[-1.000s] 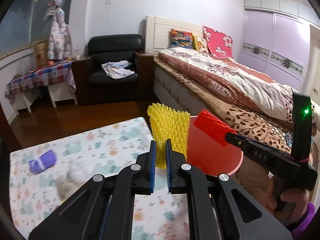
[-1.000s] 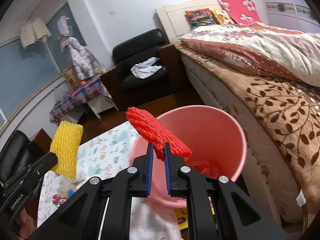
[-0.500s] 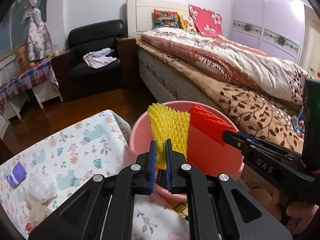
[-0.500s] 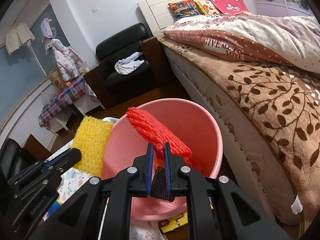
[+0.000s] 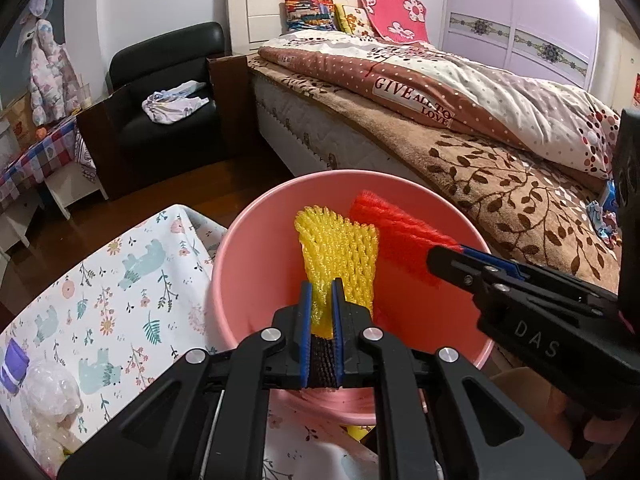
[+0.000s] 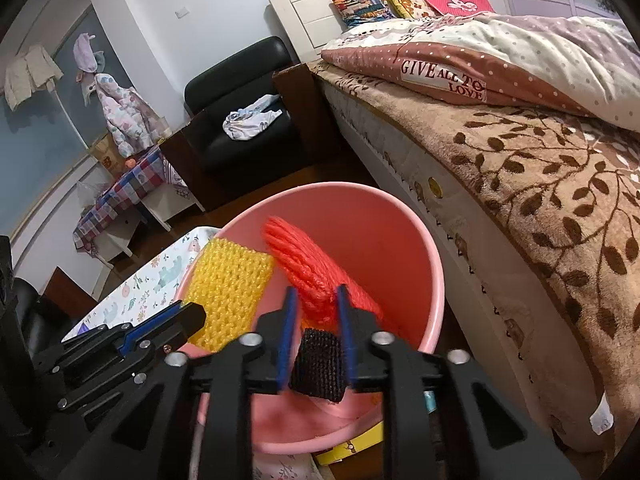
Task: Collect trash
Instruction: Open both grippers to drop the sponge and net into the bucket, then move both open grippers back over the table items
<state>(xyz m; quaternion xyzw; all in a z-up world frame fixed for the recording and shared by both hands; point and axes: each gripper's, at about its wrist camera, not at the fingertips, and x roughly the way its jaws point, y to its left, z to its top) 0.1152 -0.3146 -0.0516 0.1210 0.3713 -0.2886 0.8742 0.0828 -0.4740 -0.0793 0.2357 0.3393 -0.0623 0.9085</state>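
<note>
Yellow foam fruit netting (image 5: 340, 256) stands up from my left tongs (image 5: 321, 304), whose blue-padded fingers (image 5: 305, 312) pinch its lower end over the mouth of the round pink plastic bucket (image 5: 240, 264). In this left view my right tongs (image 5: 444, 258) reach in from the side with the red foam netting (image 5: 394, 240) at their tips, touching the yellow piece. Beside the bucket lies the white animal-print cloth (image 5: 120, 280), with a crumpled clear bubble wrap wad (image 5: 48, 396) and a small purple packet (image 5: 14, 364) on it.

From the right view, my right tongs (image 6: 316, 312) stand partly apart (looser than the left), and the red foam netting (image 6: 312, 268) sits between the fingers above the bucket (image 6: 424, 264); I cannot tell whether they grip it. The yellow netting (image 6: 228, 292) hangs just beside it in my left tongs (image 6: 192, 316). A brown leaf-patterned bed blanket (image 6: 540, 184) runs along the bucket's far side.
</note>
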